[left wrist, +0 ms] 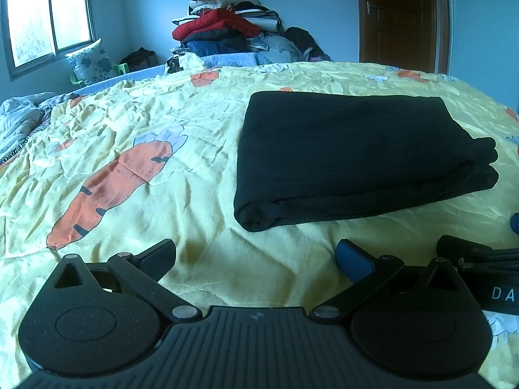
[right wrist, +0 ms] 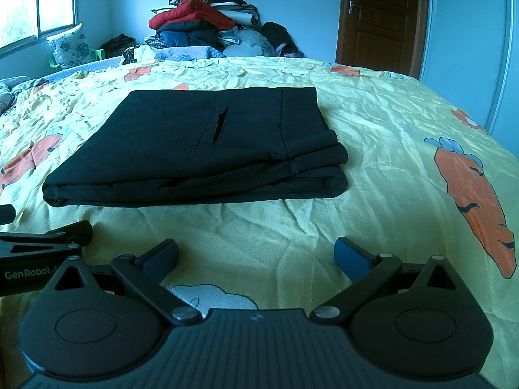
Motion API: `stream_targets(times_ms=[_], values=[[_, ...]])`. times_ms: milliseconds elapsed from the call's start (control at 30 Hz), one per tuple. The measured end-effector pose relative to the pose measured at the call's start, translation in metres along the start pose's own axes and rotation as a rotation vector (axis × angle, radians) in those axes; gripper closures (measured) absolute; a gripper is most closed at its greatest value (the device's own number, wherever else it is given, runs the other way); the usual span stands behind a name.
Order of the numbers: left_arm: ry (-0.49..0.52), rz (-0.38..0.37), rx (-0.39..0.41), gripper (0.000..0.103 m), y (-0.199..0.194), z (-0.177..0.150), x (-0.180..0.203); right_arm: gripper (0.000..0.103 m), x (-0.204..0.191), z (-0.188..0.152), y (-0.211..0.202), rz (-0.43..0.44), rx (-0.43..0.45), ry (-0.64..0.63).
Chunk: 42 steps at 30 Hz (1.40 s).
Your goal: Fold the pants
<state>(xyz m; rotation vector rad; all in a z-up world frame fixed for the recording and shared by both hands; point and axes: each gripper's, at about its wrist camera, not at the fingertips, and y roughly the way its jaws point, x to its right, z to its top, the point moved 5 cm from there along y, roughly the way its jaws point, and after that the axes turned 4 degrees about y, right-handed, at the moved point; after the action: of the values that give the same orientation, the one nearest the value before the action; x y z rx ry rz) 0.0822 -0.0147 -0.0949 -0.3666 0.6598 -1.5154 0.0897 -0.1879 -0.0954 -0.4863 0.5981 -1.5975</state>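
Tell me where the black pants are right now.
The folded black pants lie on the yellow carrot-print bedspread, ahead of both open tools: right of centre in the left wrist view, left of centre in the right wrist view, touching neither tool.

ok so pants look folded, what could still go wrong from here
1. The black pants lie in loose layers, with uneven edges at their right end; a nudge there could slide the stack apart.
2. The yellow bedspread is wrinkled and looks soft, so pressing near the bundle might tilt it.
3. The left gripper and right gripper sit open, close together in front of it; moving either could bump the other.
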Motion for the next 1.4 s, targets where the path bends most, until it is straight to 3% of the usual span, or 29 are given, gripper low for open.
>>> stream_targets(times_ms=[1400], values=[[0.046, 0.044, 0.016, 0.000, -0.0039, 0.0018, 0.0037, 0.000, -0.0001, 0.0000, -0.0001, 0.001, 0.001, 0.000]])
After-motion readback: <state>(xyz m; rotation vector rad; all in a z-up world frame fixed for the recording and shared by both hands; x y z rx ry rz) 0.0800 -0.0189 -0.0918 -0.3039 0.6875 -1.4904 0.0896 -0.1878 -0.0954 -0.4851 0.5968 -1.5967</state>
